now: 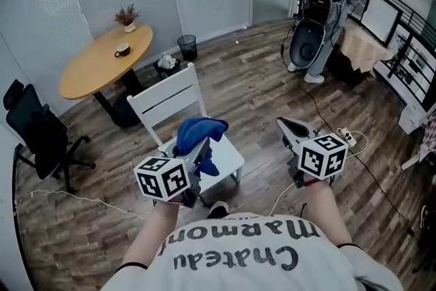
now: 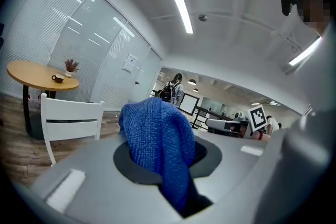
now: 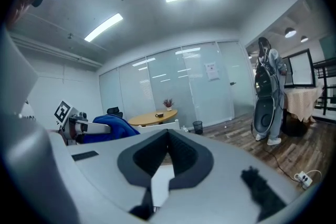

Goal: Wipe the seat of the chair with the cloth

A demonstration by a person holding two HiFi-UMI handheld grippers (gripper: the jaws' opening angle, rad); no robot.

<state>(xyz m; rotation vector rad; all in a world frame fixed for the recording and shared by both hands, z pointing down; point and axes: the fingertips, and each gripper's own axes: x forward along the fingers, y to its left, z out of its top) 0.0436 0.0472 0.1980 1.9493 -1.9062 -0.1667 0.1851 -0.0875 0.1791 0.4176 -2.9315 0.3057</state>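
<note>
A blue knitted weave is being shown by the cloth (image 1: 199,133). The chair (image 1: 167,97) is being seen in plain white, the floor (image 1: 259,99) in brown wood-grain planks, the round table (image 1: 95,65) in yellow-tan. Black-and-white square patterns are being shown on the grey left gripper (image 1: 203,145) and right gripper (image 1: 282,123).

Two grippers, left gripper (image 1: 204,145) and right gripper (image 1: 285,124), one cloth (image 1: 197,129) in the left jaws, one chair (image 1: 167,97) under them, and beyond the jaws one counter (image 1: 92,71), cup (image 1: 122,50), plant (image 1: 127,15), bin (image 1: 187,48), office chair (image 1: 37,129) and person (image 1: 334,3).
</note>
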